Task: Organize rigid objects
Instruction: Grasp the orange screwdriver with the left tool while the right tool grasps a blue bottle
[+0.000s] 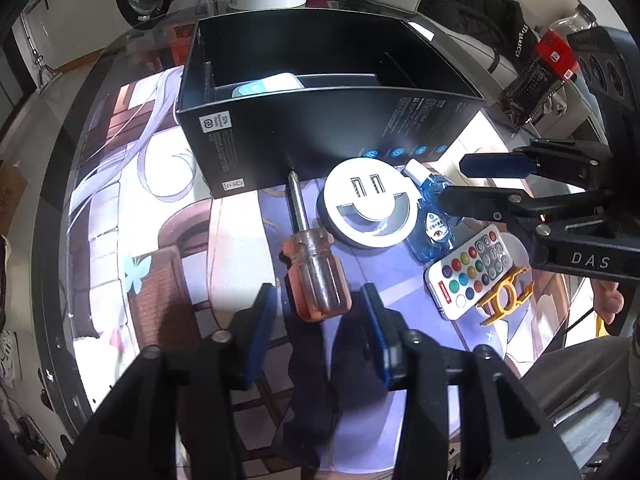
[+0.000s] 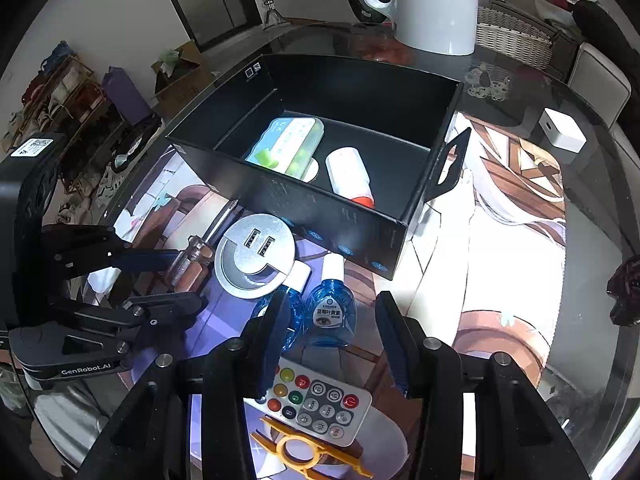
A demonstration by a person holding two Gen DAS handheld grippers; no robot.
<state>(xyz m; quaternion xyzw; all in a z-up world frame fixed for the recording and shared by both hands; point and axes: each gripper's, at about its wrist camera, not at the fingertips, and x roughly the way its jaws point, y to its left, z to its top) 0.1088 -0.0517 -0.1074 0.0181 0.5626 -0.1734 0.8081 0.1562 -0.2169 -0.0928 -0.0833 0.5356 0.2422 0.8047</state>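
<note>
a round glass table (image 2: 592, 320) covered by an anime-print mat (image 1: 240, 216) holds an open black cardboard box (image 1: 320, 136) and a cluster of small items in front of it.

the left gripper (image 1: 318, 312) has its two blue-padded fingers spread apart, one on each side of the clear orange handle of a screwdriver (image 1: 312, 264). the pads do not appear to press on the handle. the screwdriver lies flat on the mat, its metal tip pointing at the box's near wall, just short of it or touching; i cannot tell which.

the right gripper (image 2: 332, 340) also has its fingers apart and holds nothing. it hovers over two blue eye drop bottles (image 2: 330, 312) that lie side by side on the mat, white caps toward the box. its left finger hides part of one bottle.

just beside the screwdriver sits a round white usb socket disc (image 1: 366, 204), touching or nearly touching the bottles. nearer the camera than the bottles lies a small white remote control (image 2: 316, 404) with coloured buttons, and a yellow plastic clip (image 2: 308, 456) rests against its near edge.

inside the box are a pale green pill case (image 2: 290, 146) and a white tube with a red cap (image 2: 350, 176), lying flat on the bottom.

beyond the box stands a white electric kettle (image 2: 432, 4). a small white cube charger (image 2: 562, 134) sits on the table's far right side, well apart from the rest.
</note>
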